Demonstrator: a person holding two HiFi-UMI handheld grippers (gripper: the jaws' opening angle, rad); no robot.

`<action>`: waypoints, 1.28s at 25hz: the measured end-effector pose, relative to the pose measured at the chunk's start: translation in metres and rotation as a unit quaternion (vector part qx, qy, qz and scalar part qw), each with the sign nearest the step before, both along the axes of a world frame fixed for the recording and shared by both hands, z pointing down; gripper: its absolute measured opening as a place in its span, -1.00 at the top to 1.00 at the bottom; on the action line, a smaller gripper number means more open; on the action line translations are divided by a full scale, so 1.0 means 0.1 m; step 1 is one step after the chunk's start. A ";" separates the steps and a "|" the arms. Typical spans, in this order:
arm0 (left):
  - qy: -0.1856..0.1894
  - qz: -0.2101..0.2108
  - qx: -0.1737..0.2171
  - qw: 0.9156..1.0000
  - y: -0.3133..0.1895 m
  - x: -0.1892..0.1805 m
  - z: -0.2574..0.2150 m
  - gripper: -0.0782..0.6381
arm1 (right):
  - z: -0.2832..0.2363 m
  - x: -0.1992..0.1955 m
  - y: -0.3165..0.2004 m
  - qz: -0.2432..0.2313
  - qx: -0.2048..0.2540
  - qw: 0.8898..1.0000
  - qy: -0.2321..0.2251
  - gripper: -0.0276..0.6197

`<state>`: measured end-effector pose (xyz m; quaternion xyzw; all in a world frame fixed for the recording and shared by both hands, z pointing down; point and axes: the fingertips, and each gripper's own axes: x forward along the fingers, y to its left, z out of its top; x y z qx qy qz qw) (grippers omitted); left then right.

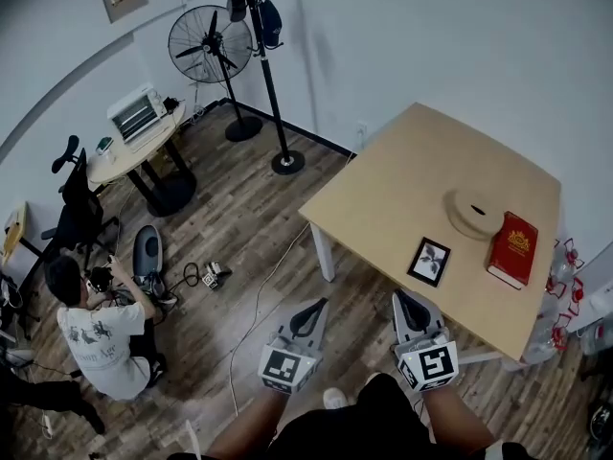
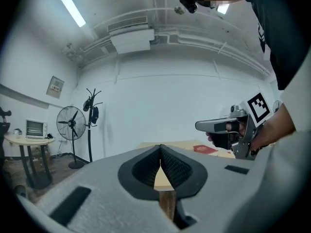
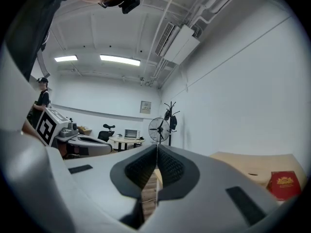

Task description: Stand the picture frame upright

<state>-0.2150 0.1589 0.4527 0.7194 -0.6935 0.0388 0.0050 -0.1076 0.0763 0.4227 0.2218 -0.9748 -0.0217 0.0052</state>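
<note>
The picture frame (image 1: 429, 262), black-edged with a plant picture, lies flat on the wooden table (image 1: 383, 199) near its front edge. My left gripper (image 1: 318, 305) hangs over the floor just off the table's near corner, jaws shut and empty. My right gripper (image 1: 401, 297) hovers at the table's front edge, a little short of the frame, also shut with nothing in it. In the left gripper view the jaw tips (image 2: 160, 147) meet, and the right gripper (image 2: 228, 127) shows to the right. The jaw tips (image 3: 157, 147) also touch in the right gripper view.
A red book (image 1: 512, 248) and a round wooden disc (image 1: 474, 213) lie on the table beyond the frame. On the floor to the left, a person (image 1: 96, 329) crouches among cables. A standing fan (image 1: 211, 46), a coat stand (image 1: 268, 75) and a round side table (image 1: 134, 147) stand further back.
</note>
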 end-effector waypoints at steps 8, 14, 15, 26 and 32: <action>0.007 0.029 -0.006 1.000 -0.63 -0.11 0.05 0.78 | 0.11 -0.08 -0.47 0.010 -0.016 1.000 0.010 0.88; 0.001 0.053 -0.010 0.999 -1.25 -0.10 0.05 0.78 | 0.11 -0.04 -1.03 0.033 -0.012 0.999 0.006 0.88; -0.001 0.057 -0.009 0.998 -1.36 -0.08 0.04 0.78 | 0.10 -0.02 -1.13 0.034 -0.007 0.999 0.006 0.88; -0.021 0.099 -0.023 0.995 -2.51 0.15 0.05 0.78 | 0.16 0.27 -2.18 0.071 -0.003 0.997 0.012 0.89; -0.022 0.129 -0.045 0.990 -2.93 0.27 0.22 0.78 | 0.34 0.39 -2.54 0.090 -0.030 0.995 0.026 0.89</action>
